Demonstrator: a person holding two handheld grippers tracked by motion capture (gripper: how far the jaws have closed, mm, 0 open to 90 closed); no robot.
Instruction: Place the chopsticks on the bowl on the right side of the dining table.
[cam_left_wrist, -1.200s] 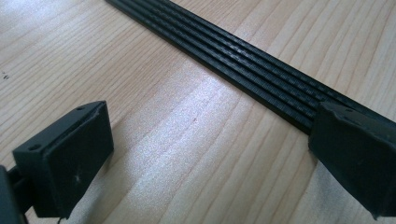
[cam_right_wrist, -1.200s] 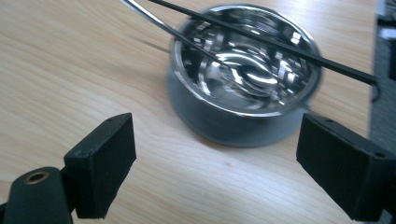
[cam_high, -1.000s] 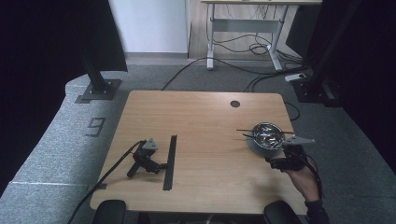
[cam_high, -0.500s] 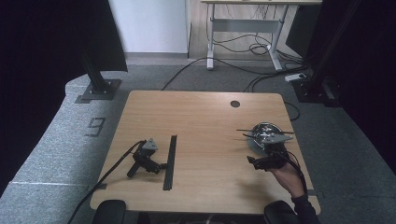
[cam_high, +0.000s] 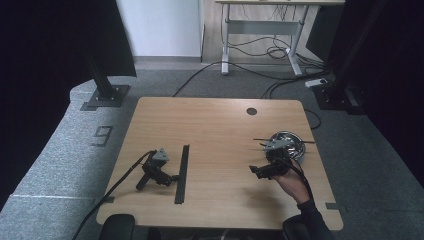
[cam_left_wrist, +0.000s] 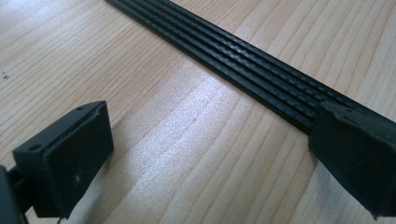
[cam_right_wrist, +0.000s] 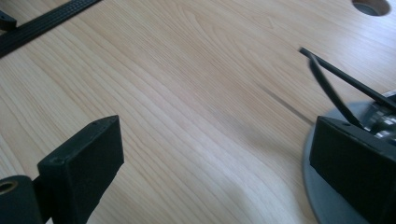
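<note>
Black jaws stand spread on the right gripper, held in a hand at the lower right of the high view, just left of the shiny round metal bowl holding thin black sticks. Lower left, the left gripper lies on the light wooden table, jaws spread, beside the long black ribbed strip.

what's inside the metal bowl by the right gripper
Thin black sticks lie across the metal bowl, their ends poking past its rim. What sits deeper in the bowl is partly covered by the right gripper and too small to tell.
</note>
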